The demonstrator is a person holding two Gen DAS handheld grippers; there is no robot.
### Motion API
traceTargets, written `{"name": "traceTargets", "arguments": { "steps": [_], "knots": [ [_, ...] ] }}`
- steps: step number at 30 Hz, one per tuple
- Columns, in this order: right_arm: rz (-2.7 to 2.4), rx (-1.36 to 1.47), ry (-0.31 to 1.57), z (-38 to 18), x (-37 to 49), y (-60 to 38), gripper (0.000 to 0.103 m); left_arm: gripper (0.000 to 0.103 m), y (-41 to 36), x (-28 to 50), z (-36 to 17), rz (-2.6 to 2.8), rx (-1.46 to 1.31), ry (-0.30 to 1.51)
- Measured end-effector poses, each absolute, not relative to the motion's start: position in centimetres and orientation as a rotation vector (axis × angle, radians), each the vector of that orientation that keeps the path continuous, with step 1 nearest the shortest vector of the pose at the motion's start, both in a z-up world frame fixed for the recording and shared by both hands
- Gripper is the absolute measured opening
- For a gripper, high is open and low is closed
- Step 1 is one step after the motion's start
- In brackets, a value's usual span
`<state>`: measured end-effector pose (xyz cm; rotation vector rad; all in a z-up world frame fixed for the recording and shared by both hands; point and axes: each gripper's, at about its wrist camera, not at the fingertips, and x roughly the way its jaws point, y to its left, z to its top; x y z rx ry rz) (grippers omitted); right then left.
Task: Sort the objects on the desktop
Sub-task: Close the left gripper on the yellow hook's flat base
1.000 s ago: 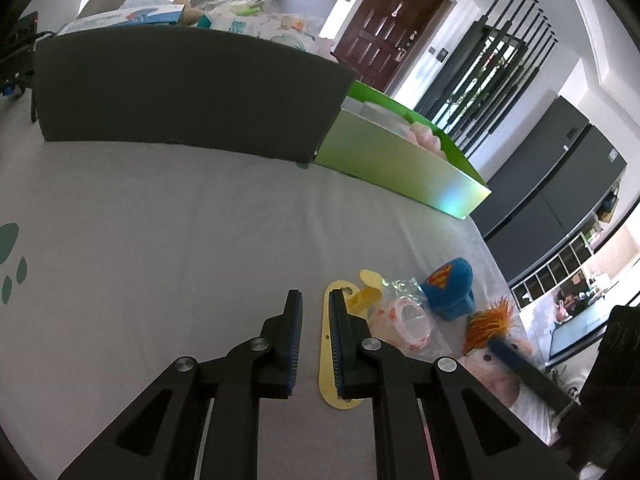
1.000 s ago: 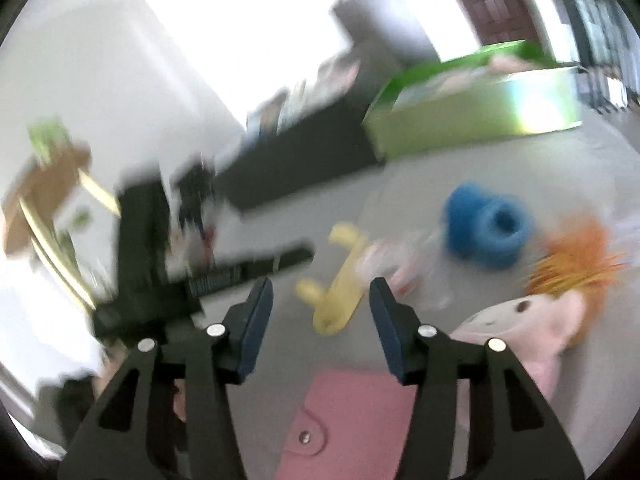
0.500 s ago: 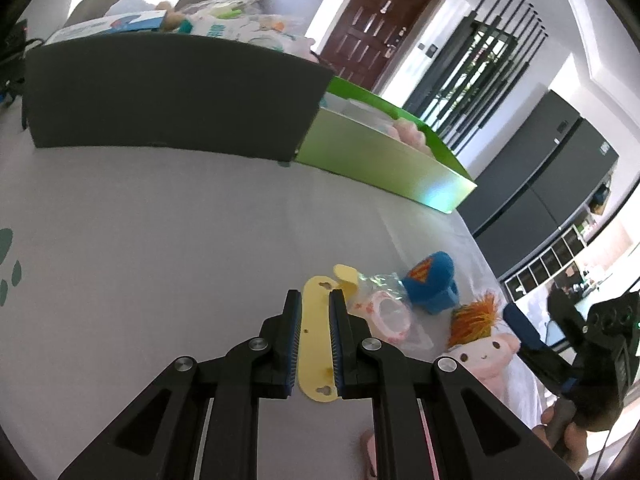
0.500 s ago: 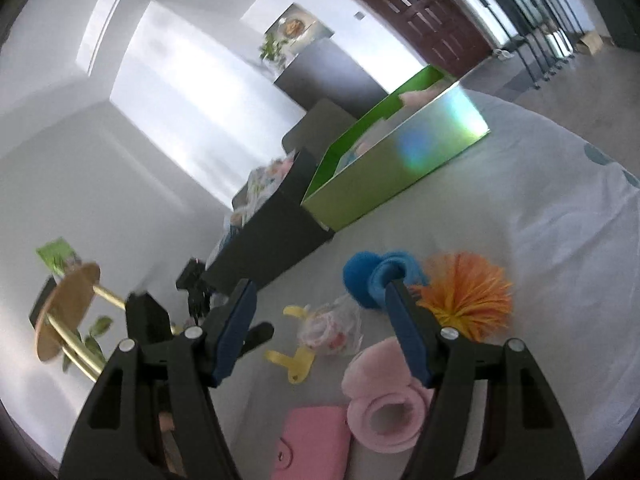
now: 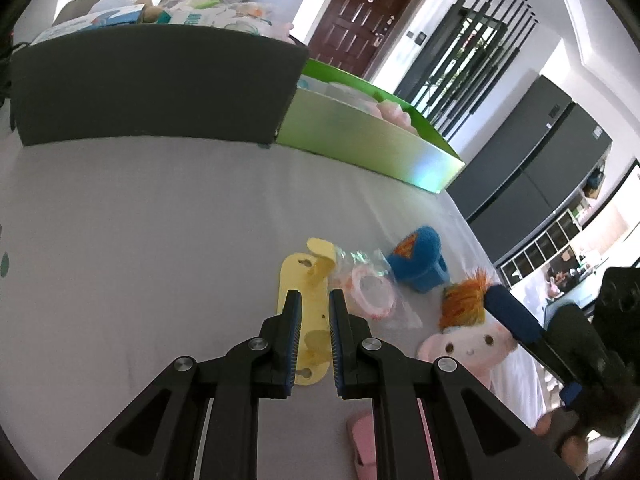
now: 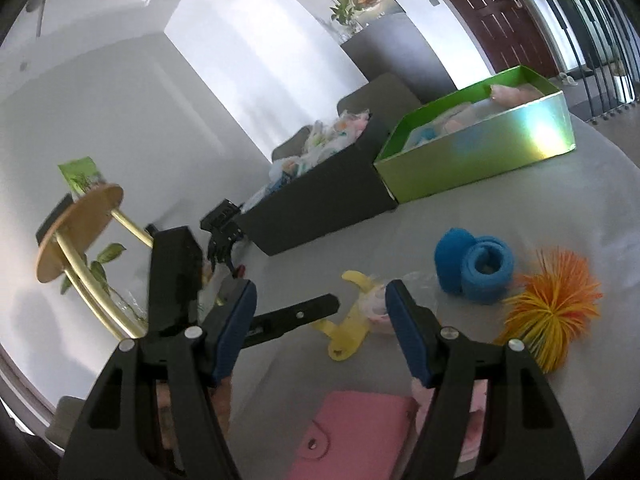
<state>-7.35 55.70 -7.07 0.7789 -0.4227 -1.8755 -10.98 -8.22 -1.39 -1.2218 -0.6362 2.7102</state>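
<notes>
Left wrist view, yellow hook plate (image 5: pixel 306 320) below nearly closed left gripper (image 5: pixel 312 312)

A dark brown door (image 5: pixel 360 28) stands behind; black railing bars (image 5: pixel 480 52) beside it. A round wooden side table (image 6: pixel 76 232) on brass legs; a leafy plant (image 6: pixel 100 264) beneath it.

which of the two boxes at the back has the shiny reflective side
The green box, right of the dark grey box. Its front wall gleams with a rainbow sheen; the grey one is matt.
</notes>
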Motion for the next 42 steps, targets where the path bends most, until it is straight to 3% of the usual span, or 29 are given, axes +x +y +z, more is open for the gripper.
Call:
{"name": "traceTargets", "arguments": {
  "steps": [9, 12, 18, 20, 21, 22, 30, 37, 42],
  "knots": [
    [-1.878, 0.778, -0.412, -7.2, -7.3, 55.4, 0.069, 0.023, -7.1, -10.4, -1.4, 2.725, -1.260, -0.565],
    [-1.880, 0.780, -0.410, -7.3, -7.3, 55.3, 0.069, 0.032, -6.9, -9.9, -1.6, 2.732, -1.260, -0.559],
    [-1.881, 0.778, -0.403, -7.3, -7.2, 55.2, 0.070, 0.032, -5.5, -9.6, -2.5, 2.712, -1.277, -0.507],
    [-1.880, 0.776, -0.402, -7.3, -7.1, 55.2, 0.070, 0.029, -5.3, -9.6, -2.7, 2.717, -1.272, -0.500],
    [-1.879, 0.776, -0.402, -7.3, -7.1, 55.2, 0.071, 0.017, -5.3, -9.5, -2.7, 2.717, -1.266, -0.500],
    [-1.879, 0.776, -0.402, -7.3, -7.1, 55.2, 0.071, 0.013, -5.5, -9.4, -2.6, 2.724, -1.260, -0.501],
    [-1.851, 0.769, -0.354, -7.0, -6.3, 54.2, 0.072, 0.009, -6.8, -7.7, -2.0, 2.759, -1.216, -0.507],
    [-1.791, 0.793, -0.199, -6.3, -4.3, 50.1, 0.071, 0.009, -7.2, -5.6, -2.6, 2.745, -1.233, -0.493],
    [-1.769, 0.873, -0.109, -7.4, -4.1, 47.1, 0.052, 0.009, -7.5, -4.1, -2.8, 2.735, -1.213, -0.496]
  ]
}}
